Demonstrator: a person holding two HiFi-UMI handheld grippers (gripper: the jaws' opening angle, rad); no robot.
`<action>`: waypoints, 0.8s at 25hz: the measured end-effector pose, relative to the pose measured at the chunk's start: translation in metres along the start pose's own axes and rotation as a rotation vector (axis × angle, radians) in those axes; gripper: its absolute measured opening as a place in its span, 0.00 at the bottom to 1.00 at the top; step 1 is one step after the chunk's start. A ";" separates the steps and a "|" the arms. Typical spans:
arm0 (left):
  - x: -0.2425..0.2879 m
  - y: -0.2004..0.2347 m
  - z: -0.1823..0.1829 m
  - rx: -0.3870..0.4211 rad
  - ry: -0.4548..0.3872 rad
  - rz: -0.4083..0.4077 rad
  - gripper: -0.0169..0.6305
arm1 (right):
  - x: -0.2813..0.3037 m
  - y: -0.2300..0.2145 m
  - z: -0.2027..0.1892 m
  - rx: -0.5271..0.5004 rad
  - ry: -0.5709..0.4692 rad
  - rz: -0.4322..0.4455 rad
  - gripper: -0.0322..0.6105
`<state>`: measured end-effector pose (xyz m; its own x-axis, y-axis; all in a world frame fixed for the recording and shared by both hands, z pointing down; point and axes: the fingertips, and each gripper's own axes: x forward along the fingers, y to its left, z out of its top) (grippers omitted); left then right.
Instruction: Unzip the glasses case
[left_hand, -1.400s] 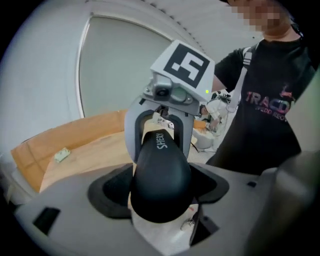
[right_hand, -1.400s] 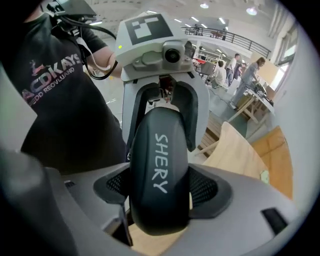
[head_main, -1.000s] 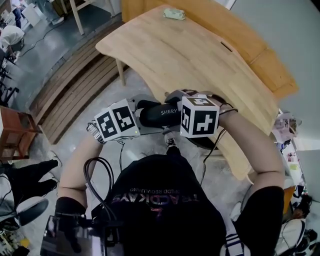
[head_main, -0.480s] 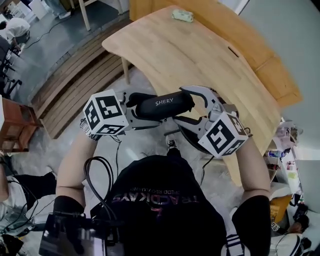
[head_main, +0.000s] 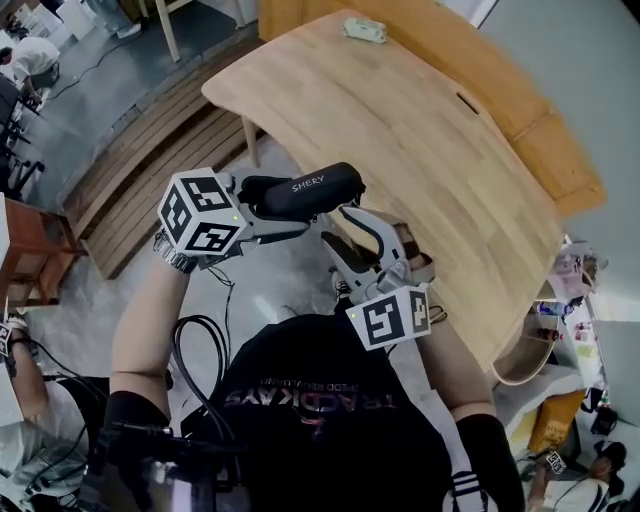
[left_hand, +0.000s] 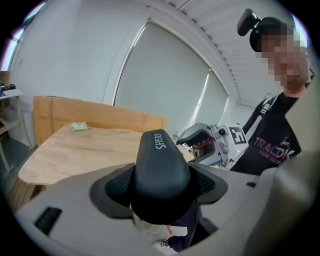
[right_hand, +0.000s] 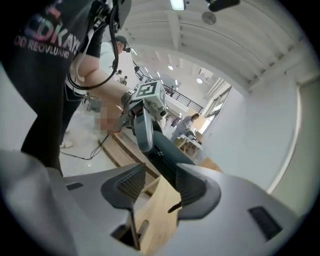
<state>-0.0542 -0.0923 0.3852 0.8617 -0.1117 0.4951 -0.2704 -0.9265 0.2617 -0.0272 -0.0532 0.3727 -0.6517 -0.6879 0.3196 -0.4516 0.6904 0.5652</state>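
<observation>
A black glasses case (head_main: 300, 192) printed SHERY is held off the table, level, in front of the person. My left gripper (head_main: 278, 212) is shut on its left end; in the left gripper view the case (left_hand: 160, 167) fills the space between the pads. My right gripper (head_main: 338, 230) hangs just below and right of the case, apart from it. Its jaws have just been closing, they stand open, and nothing is between them. The right gripper view looks past its own jaws (right_hand: 157, 182) up at the case (right_hand: 167, 155) and the left gripper (right_hand: 142, 122).
A curved wooden table (head_main: 420, 130) lies ahead, with a small pale green packet (head_main: 365, 30) at its far end. Wooden slats and grey floor are at the left. Other people and desks are at the room's edges.
The right gripper has come away from the case's right end, swung down toward the body, and narrowed its jaws. The left gripper has carried the case up and to the left.
</observation>
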 end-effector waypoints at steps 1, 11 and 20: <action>0.001 0.002 0.001 -0.012 0.001 -0.002 0.54 | 0.005 0.002 0.001 -0.025 0.000 -0.033 0.36; 0.009 0.016 -0.005 -0.087 0.023 0.028 0.54 | 0.024 0.005 0.000 -0.100 0.033 -0.127 0.30; 0.010 0.020 -0.013 -0.132 0.043 0.037 0.54 | 0.031 0.009 -0.005 -0.237 0.087 -0.139 0.21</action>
<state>-0.0564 -0.1076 0.4061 0.8316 -0.1266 0.5407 -0.3583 -0.8662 0.3484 -0.0486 -0.0699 0.3913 -0.5342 -0.7959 0.2849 -0.3708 0.5235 0.7671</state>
